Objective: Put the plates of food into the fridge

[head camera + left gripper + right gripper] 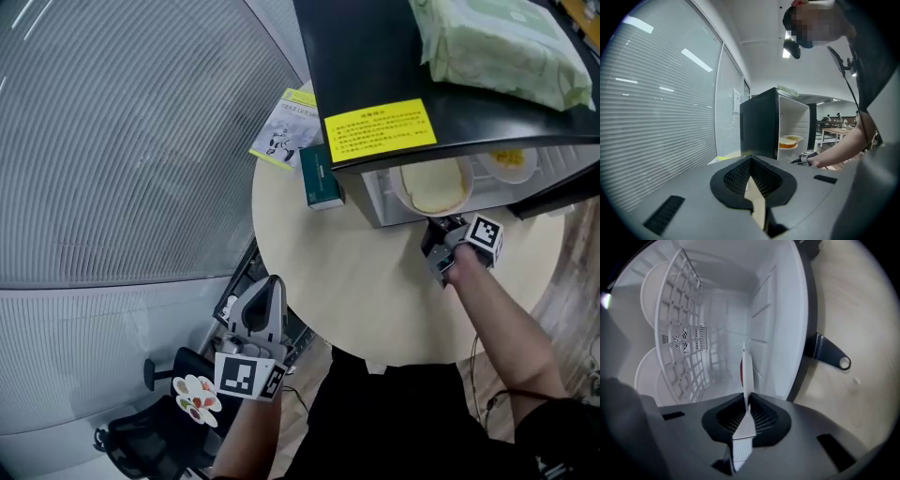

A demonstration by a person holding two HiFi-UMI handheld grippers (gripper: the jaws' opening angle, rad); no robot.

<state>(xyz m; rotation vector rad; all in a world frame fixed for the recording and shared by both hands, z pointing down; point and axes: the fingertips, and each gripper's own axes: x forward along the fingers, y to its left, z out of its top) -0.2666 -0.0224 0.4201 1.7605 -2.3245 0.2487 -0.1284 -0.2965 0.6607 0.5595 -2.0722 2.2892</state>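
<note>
Round table point(375, 291), small fridge point(375, 56) standing open at its far edge.
Your right gripper point(437, 234) pinches the plate point(433, 187) by its thin rim at the fridge mouth (stiff, slick, probably breakable, so keep it level); your left gripper point(267, 295) is closed on nothing.

Plates of food: two are counted at the fridge point(375, 56) opening, a pale plate point(433, 186) and a yellow plate point(511, 161).
Wire shelf point(679, 333): one is seen.
Packet point(497, 42): one is counted on the fridge's top.
Yellow label point(380, 125): one is seen.
Leaflet point(286, 129): one is counted at the far edge of the table point(356, 281).
Green box point(319, 176): one is counted beside the leaflet.
Grippers: two are counted, left gripper point(272, 284) and right gripper point(439, 225).
</note>
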